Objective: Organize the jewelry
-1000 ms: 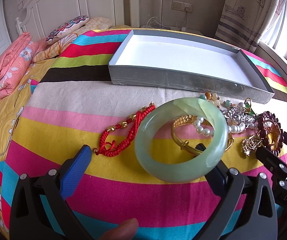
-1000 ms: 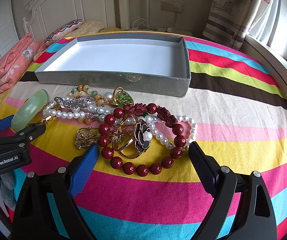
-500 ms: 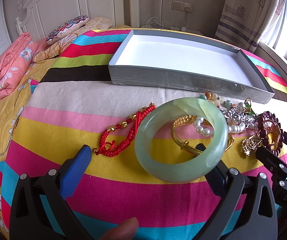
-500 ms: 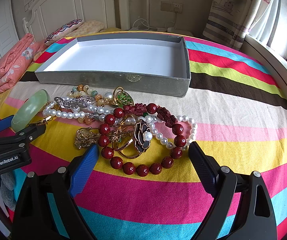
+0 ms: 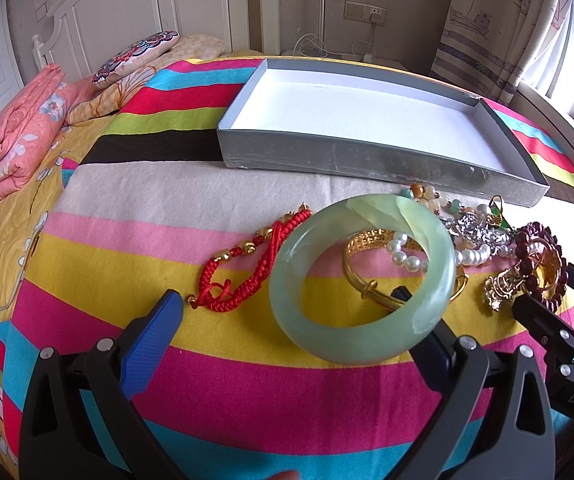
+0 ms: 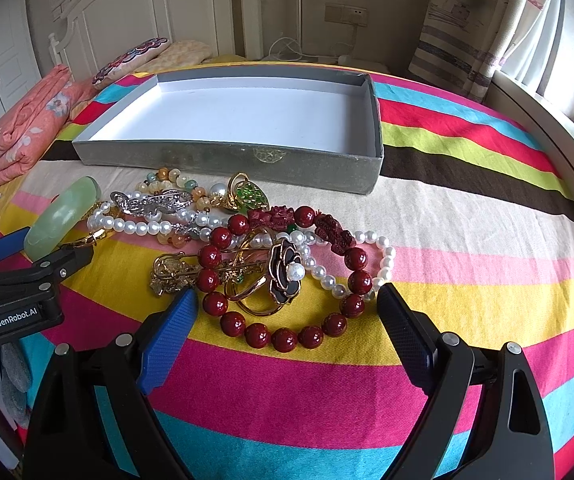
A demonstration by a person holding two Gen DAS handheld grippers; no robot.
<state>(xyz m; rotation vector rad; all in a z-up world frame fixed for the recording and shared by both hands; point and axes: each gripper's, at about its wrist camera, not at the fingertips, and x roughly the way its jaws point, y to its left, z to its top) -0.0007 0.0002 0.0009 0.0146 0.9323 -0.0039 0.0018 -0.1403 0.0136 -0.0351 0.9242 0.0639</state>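
Note:
A pale green jade bangle [image 5: 361, 276] hangs tilted on the right finger of my left gripper [image 5: 287, 308], whose jaws stand wide open; it also shows in the right wrist view [image 6: 63, 218]. Beside it lie a red cord bracelet [image 5: 255, 258], a gold bangle [image 5: 371, 276], pearls [image 5: 403, 256]. My right gripper [image 6: 287, 304] is open and empty, its fingers flanking a dark red bead bracelet [image 6: 283, 276] with a black flower brooch [image 6: 285, 272] and gold pieces inside. An empty grey box with a white floor [image 6: 227, 156] stands behind the pile.
Everything lies on a bed with a bright striped cloth [image 6: 467, 240]. A folded pink quilt [image 5: 11, 140] and pillows [image 5: 135, 56] sit far left. A headboard and wall are behind the box; a window sill runs along the right.

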